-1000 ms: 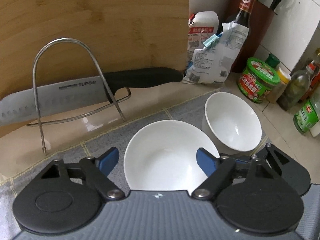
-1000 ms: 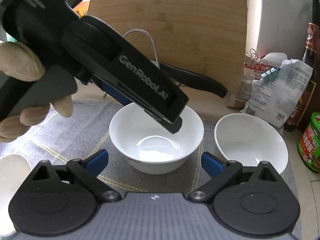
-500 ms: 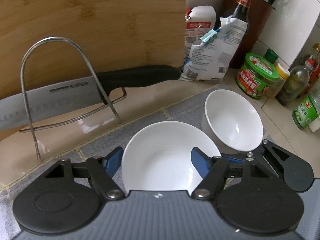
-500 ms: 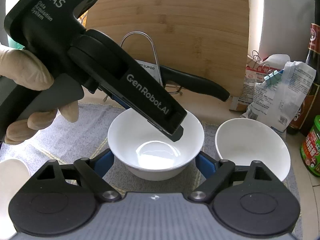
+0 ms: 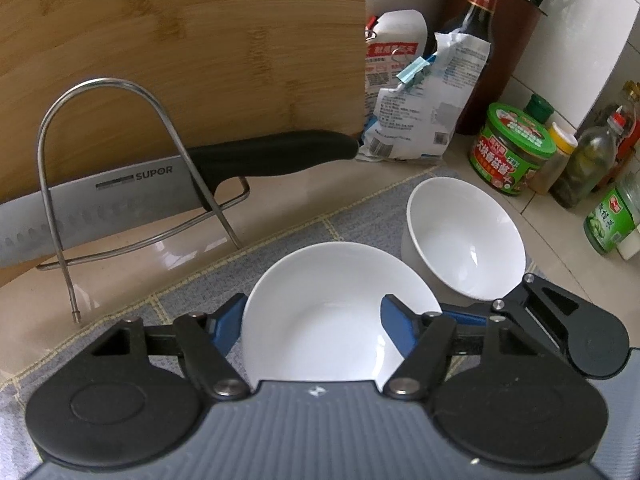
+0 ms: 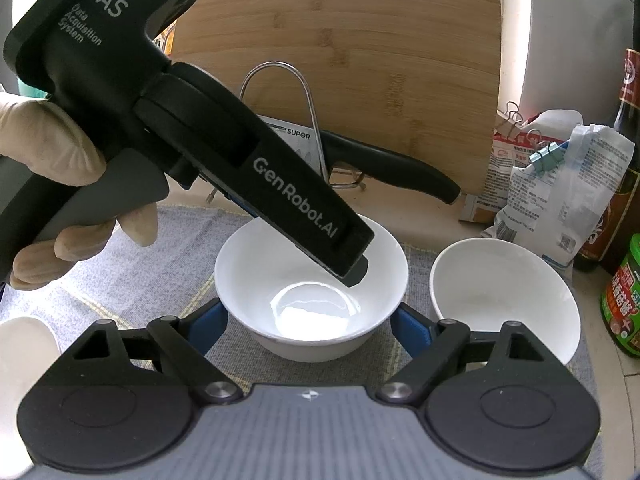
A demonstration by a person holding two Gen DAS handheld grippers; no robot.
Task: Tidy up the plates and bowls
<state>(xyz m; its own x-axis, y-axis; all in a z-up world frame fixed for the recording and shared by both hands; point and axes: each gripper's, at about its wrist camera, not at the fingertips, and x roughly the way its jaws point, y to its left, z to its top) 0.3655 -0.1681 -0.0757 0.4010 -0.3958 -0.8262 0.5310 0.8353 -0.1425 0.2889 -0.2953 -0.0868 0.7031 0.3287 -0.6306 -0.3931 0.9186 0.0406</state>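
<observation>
A white bowl (image 5: 320,312) (image 6: 312,280) sits on the grey mat. My left gripper (image 5: 312,326) straddles its near rim, one blue finger outside on the left and one inside; whether the pads touch the rim cannot be told. In the right wrist view the left gripper's body (image 6: 280,200) reaches down into this bowl. My right gripper (image 6: 310,326) is open around the same bowl, a finger on each side, apart from it. A second white bowl (image 5: 466,240) (image 6: 504,296) stands just to the right.
A bamboo cutting board (image 5: 180,48) leans at the back with a wire rack (image 5: 120,152) and a knife (image 5: 160,188). Bags (image 5: 420,112), a sauce bottle (image 5: 476,48) and jars (image 5: 512,148) stand at the right. Another white dish (image 6: 20,368) shows at the left edge.
Both grippers have moved closer to the middle bowl. The left gripper's fingers have narrowed onto its rim, and the right gripper's fingers now flank the bowl.
</observation>
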